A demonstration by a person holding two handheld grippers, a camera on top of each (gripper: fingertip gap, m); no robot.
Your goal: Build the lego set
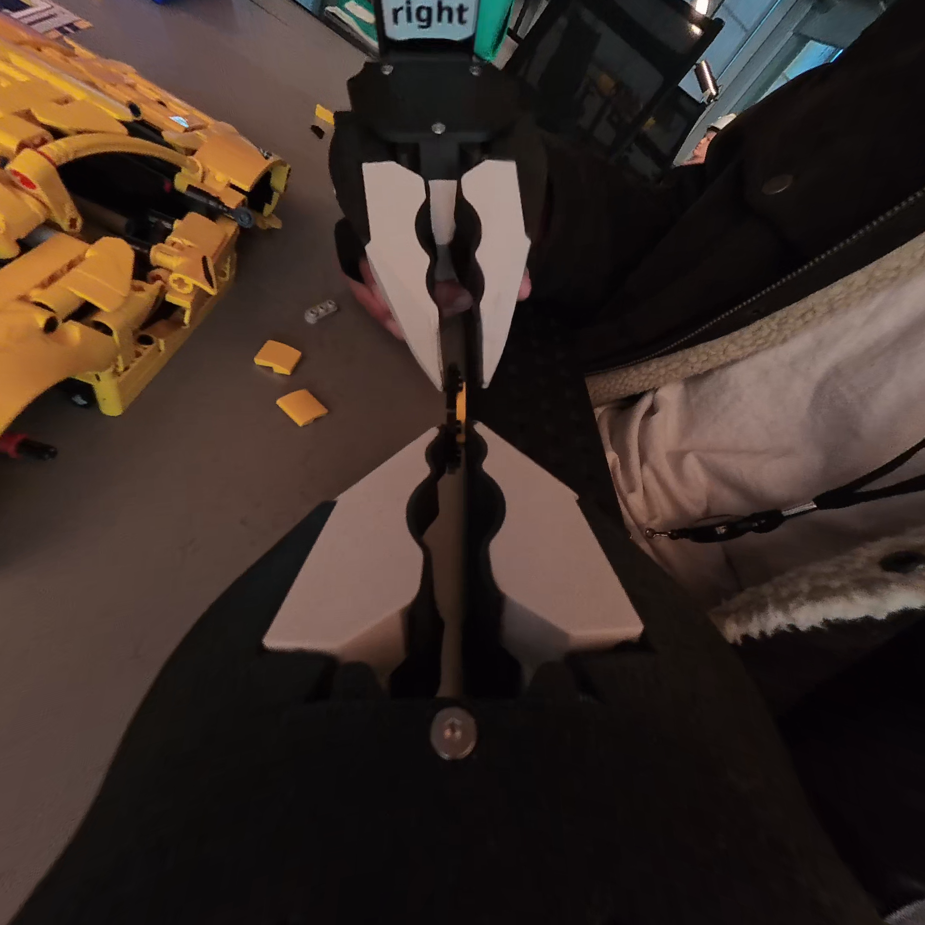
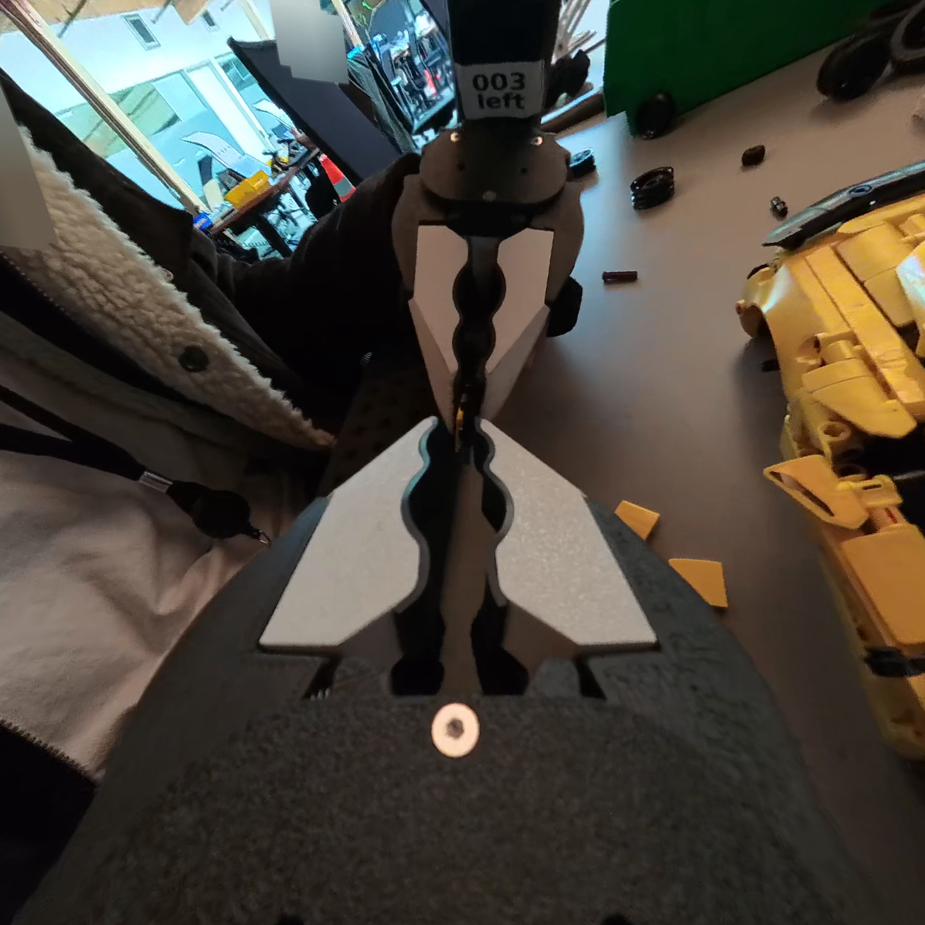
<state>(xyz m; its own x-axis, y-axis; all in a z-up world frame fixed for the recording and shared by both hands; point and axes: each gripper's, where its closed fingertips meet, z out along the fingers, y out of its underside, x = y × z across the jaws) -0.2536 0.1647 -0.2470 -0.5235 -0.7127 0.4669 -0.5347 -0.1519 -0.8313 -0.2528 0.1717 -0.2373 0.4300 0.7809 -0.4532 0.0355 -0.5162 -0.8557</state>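
My left gripper (image 1: 456, 429) and my right gripper (image 1: 463, 386) meet tip to tip above the brown table (image 1: 150, 550). Both are shut on a small thin black and yellow lego piece (image 1: 455, 400) held between them. In the right wrist view the right gripper (image 2: 459, 424) is at the bottom, the left gripper (image 2: 465, 406) comes in from the top, and the piece (image 2: 460, 415) shows as a yellow sliver between the tips. Most of the piece is hidden by the fingers. The large yellow lego car (image 1: 100, 225) lies on the table to one side and also shows in the right wrist view (image 2: 851, 400).
Two loose yellow tiles (image 1: 278, 356) (image 1: 302, 406) and a small grey beam (image 1: 320, 311) lie near the car. Black wheels (image 2: 650, 187), a dark pin (image 2: 619, 276) and a green box (image 2: 726, 50) sit farther back. The person's jacket (image 2: 125, 350) is close on the other side. Only a small space, under 4 cm, lies between the two pairs of fingers.
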